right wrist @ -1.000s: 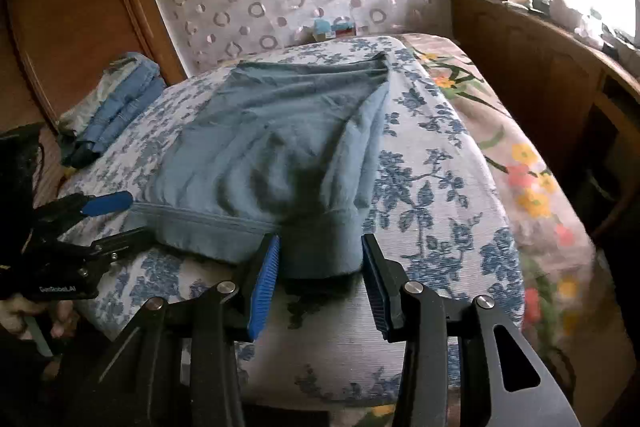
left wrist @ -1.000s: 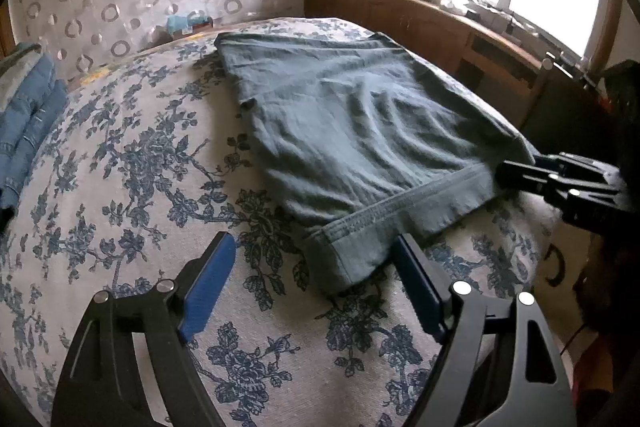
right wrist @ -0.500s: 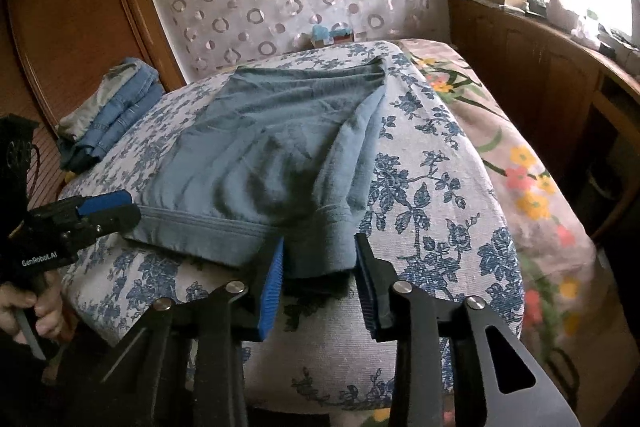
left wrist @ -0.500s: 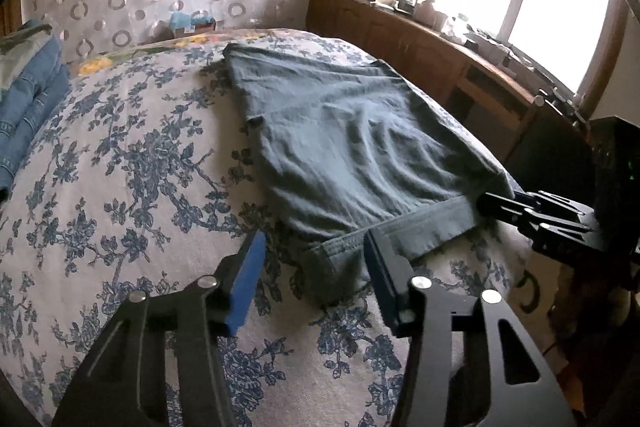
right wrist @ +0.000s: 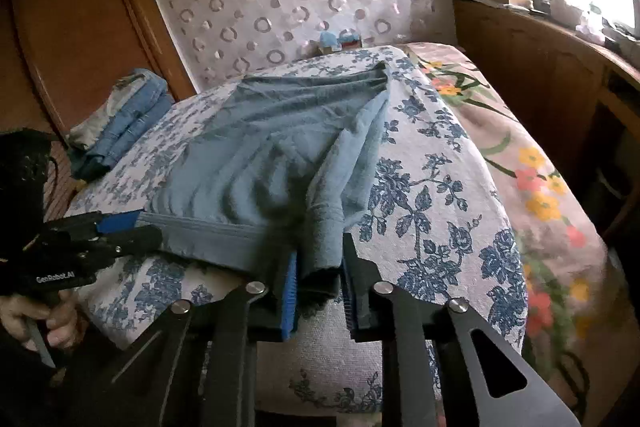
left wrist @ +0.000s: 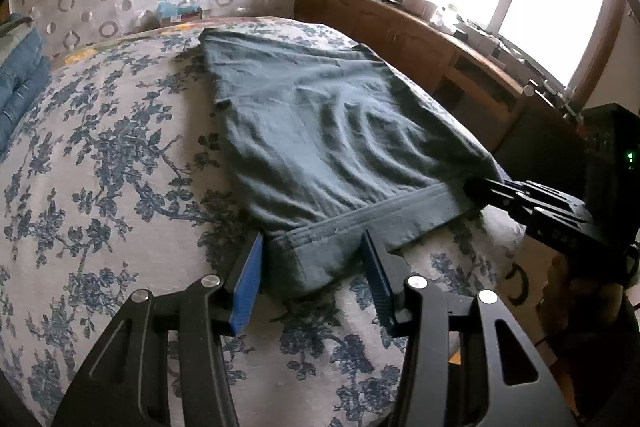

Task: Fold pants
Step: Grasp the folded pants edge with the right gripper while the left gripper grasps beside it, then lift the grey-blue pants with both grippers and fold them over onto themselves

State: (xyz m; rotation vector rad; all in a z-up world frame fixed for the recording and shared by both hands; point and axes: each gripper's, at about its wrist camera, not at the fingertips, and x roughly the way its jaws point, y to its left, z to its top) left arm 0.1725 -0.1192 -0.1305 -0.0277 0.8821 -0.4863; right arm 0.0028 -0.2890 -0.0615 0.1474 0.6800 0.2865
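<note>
Grey-blue pants [left wrist: 320, 131] lie flat on the flowered bed [left wrist: 100, 167], waistband edge nearest me. My left gripper [left wrist: 312, 279] straddles the waistband's left corner. Its jaws are closing with the cloth flat between the blue pads, and I see no pinch in it. My right gripper [right wrist: 318, 287] is closing on the other corner, where the pants [right wrist: 260, 147] bunch up between its pads. In the left wrist view the right gripper [left wrist: 474, 189] bites the hem. The left gripper [right wrist: 140, 225] shows at the left of the right wrist view, held by a hand [right wrist: 36, 319].
A stack of folded jeans [right wrist: 120, 123] sits at the bed's far left. A wooden sideboard [left wrist: 400, 27] with clutter runs under the window on the right. A wardrobe [right wrist: 80, 27] stands behind the jeans. The bed's near edge drops off just below the grippers.
Both pairs of jaws have narrowed around the waistband corners. The left gripper has edged forward over its corner. The cloth now bunches between the right gripper's pads and wrinkles fan across the pants.
</note>
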